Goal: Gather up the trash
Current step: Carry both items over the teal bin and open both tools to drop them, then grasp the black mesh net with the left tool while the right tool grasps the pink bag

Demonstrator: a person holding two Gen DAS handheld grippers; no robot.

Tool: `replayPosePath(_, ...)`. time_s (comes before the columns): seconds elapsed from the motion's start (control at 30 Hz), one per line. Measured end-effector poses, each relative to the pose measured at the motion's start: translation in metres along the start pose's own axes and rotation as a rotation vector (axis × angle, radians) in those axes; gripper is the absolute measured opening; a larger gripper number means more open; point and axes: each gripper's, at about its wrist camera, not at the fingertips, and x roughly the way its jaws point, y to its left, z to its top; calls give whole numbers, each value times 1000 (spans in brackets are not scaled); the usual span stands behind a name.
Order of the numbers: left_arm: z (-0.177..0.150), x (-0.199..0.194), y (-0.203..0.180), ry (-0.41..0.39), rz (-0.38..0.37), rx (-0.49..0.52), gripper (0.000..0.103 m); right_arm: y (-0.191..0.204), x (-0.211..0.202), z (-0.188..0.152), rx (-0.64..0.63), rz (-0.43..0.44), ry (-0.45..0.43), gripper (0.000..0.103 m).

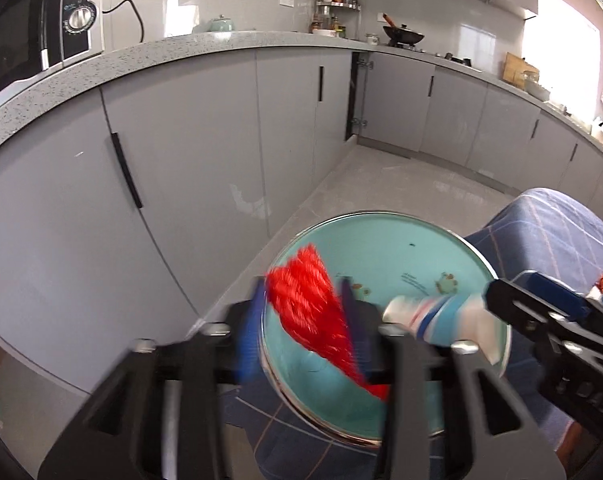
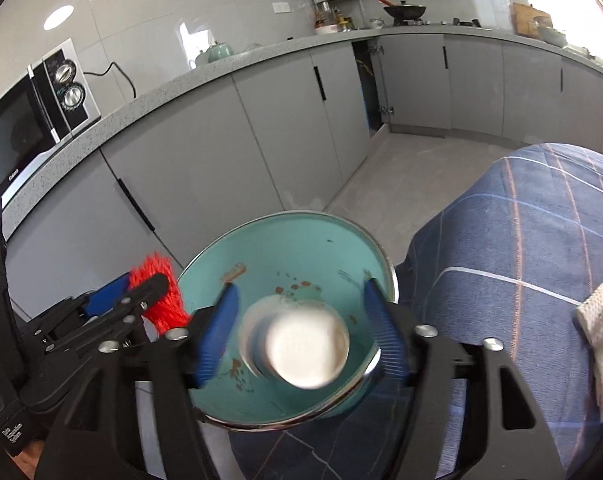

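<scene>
My left tongs [image 1: 305,320] clamp red tuft [image 1: 313,312]; right tongs [image 2: 301,336] wide, cup [image 2: 301,350] between, axis toward me, bowl [image 2: 205,268] below both

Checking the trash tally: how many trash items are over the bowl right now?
2. A red wrapper between the left gripper's fingers, and a paper cup between the right gripper's open fingers, both above the teal bowl. More may lie hidden underneath.

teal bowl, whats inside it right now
Over the teal bowl: a white cup between the right tool's open fingers, brown specks on the bottom. The cup hides the part beneath it.
</scene>
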Motion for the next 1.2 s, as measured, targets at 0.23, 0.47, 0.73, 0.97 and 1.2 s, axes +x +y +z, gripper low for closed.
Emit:
replayPosePath(0.23,2,-15,-2,-38,32,-6,60,-9,-34,5,-7,-54,-73,66)
replayPosePath(0.47,4,-47,-27,-98,-3,24,79,-26,-81,3,9,-155,-139,66)
replayPosePath(0.73,2,-71,-77,-113,-128,94,83,-63,-128,-3,65,-245,-180,66)
replayPosePath(0.97,-9,-90,-115,-115,-224,169,83,-95,-162,-15,106,-316,-211,66)
replayPosePath(1.2,-25,-111,-162,-116,-352,258,82,-136,-199,-35,159,-407,-221,65)
